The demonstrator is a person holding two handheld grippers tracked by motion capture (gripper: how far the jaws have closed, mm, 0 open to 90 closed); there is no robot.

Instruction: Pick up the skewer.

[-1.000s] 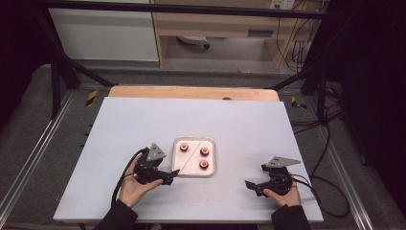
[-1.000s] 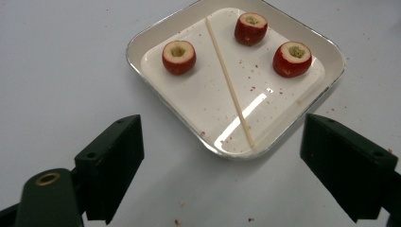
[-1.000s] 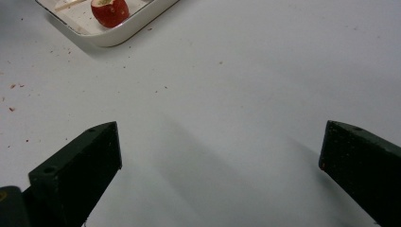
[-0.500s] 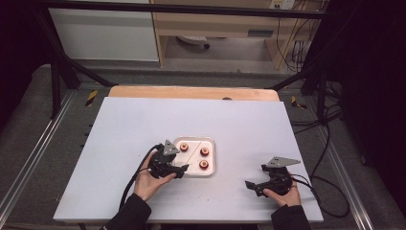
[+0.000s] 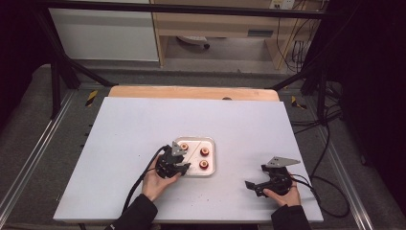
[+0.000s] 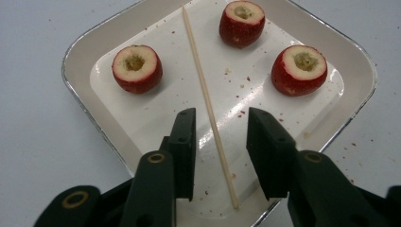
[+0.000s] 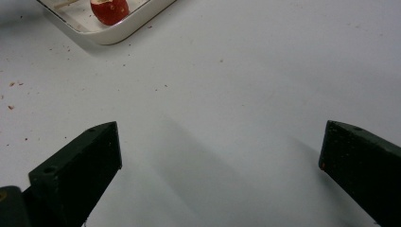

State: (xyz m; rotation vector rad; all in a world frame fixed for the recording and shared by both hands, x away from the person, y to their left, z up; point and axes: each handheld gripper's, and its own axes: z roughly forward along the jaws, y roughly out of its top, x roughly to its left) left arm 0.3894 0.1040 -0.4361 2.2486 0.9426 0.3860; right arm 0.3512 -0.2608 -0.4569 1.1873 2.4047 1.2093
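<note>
While we work from our own edge of the table outward, these are the points that matter:

Right gripper [image 5: 253, 186]: it rests in our right hand near the front edge of the table [image 5: 119, 124], jaws spread wide over bare surface with nothing between them; in the right gripper view a corner of the tray [image 7: 120, 33] lies well ahead and off to one side.

Left gripper [image 6: 215, 142]: it is the nearer one, poised at the near left rim of the tray [image 6: 75, 90]. Its jaws have just been closing and now stand partly drawn in, one on each side of the skewer [image 6: 208, 104]; a gap shows on both sides, so the pads do not yet pinch it.

Skewer: a thin wooden stick lying flat on the tray floor. Its near tip sits just inside the tray rim, under the jaws, and its long axis runs away from the left gripper toward the far rim, roughly along the gripper's line of sight and leaning a little left. The jaws thus close across its width, which we judge to be the right approach for a pinch near the near end.

Fruit pieces: three red, cored rounds stand upright farther in, one [image 6: 137, 68] left of the skewer and two [image 6: 242, 22] [image 6: 299, 70] right of it, all apart from it.

Next move, as we judge it: finish the squeeze, then lift.
</note>
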